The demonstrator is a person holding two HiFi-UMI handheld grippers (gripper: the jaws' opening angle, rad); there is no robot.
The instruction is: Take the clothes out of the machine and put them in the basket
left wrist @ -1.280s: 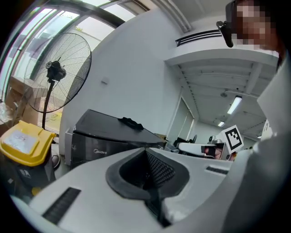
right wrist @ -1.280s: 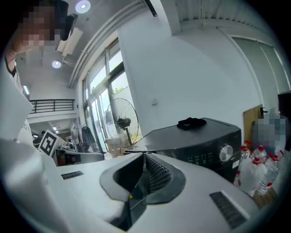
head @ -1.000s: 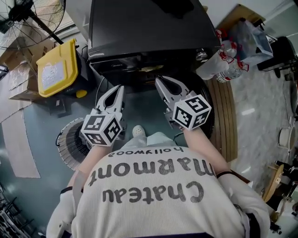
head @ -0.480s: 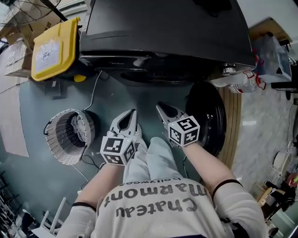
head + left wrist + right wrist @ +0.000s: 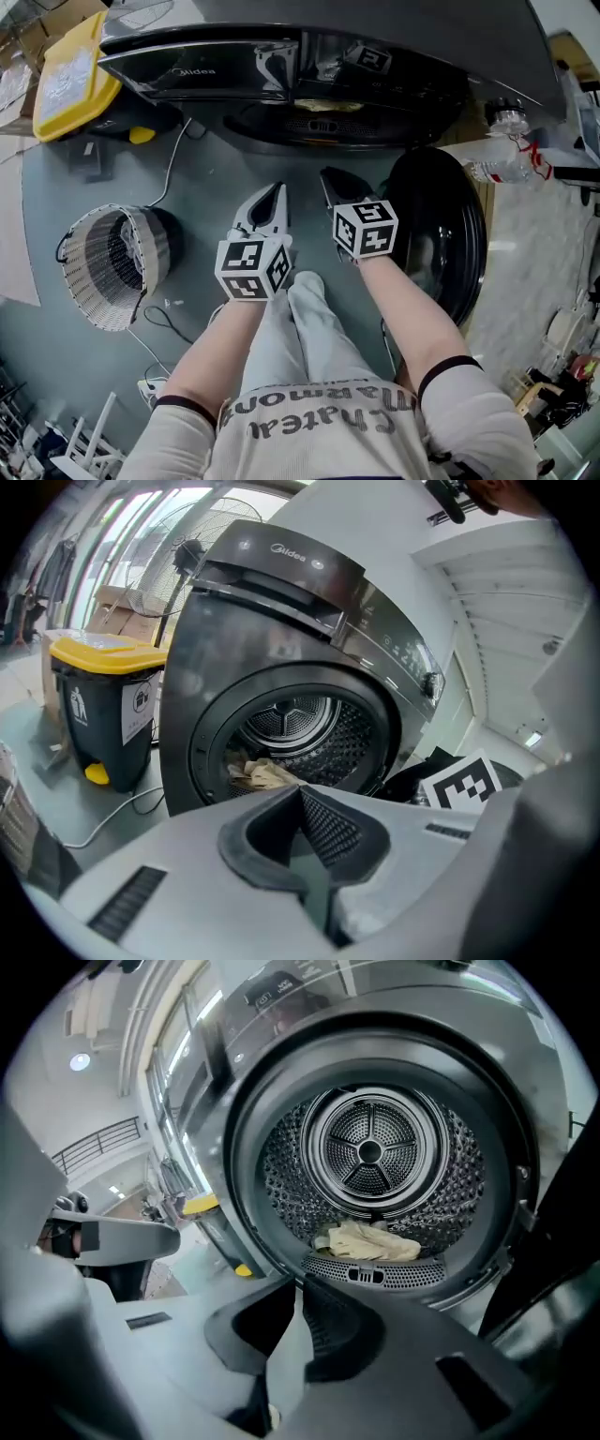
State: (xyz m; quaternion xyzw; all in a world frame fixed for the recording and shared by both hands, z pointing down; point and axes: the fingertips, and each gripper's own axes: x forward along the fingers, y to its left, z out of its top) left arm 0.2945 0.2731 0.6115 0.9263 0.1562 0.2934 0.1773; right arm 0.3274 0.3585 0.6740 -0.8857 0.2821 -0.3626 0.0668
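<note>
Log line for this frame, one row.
phase: pre-grasp | left gripper: shut, empty | right gripper: shut, empty | machine door: open | beige cloth: in drum | basket: floor, left

Soft, even daylight, brightest from windows (image 5: 112, 536) at the left gripper view's top left. Reflections sheen the machine (image 5: 206, 70) front. Both gripper views bulge, with black corners; the nearest parts look slightly soft, the drum (image 5: 370, 1152) dim yet sharp

The dark grey front-loading machine (image 5: 281, 621) stands with its round door (image 5: 436, 234) swung wide open to the right. One crumpled beige garment (image 5: 370, 1241) lies at the bottom front of the perforated steel drum (image 5: 281, 1185), just behind the rim.
</note>
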